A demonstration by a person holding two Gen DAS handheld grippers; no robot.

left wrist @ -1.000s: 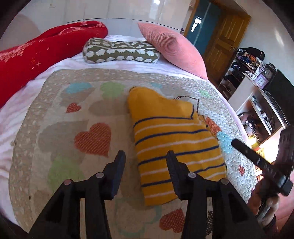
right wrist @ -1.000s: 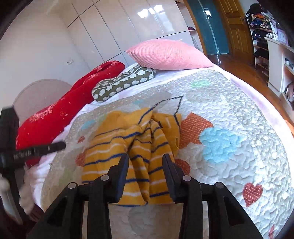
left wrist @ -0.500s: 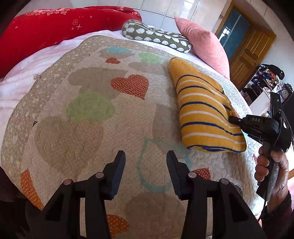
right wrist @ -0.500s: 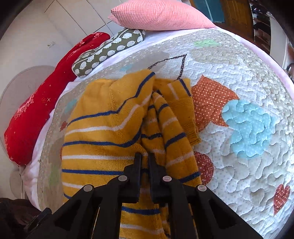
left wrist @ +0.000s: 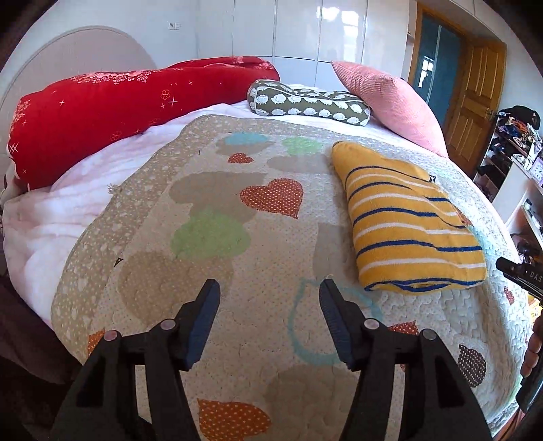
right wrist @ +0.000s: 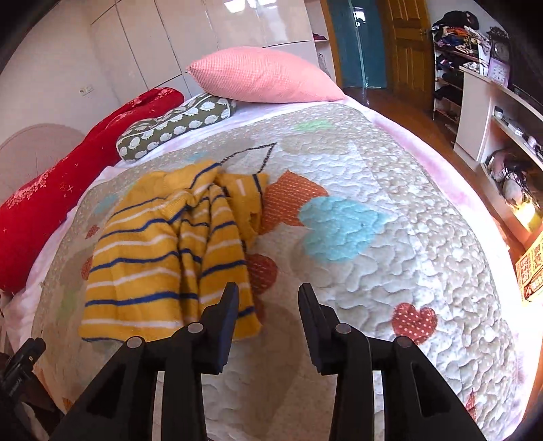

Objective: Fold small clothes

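Yellow striped sweater (right wrist: 163, 257) let go, lying folded on the quilt (right wrist: 390, 237), left of the right claw (right wrist: 268, 307). Both claws just opened wider, empty; left claw (left wrist: 269, 305) nearby. Fold probably finished.

Home bedroom, quilted bed (left wrist: 237, 210), pillows (right wrist: 264, 76), wardrobe (left wrist: 305, 30)

Sweater (left wrist: 404, 220) on quilt (left wrist: 217, 305)

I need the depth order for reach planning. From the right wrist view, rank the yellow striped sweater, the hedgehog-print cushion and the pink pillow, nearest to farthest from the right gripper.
1. Yellow striped sweater: just left of the right gripper, on the quilt.
2. Hedgehog-print cushion: beyond the sweater, upper left.
3. Pink pillow: farthest, at the bed's head.
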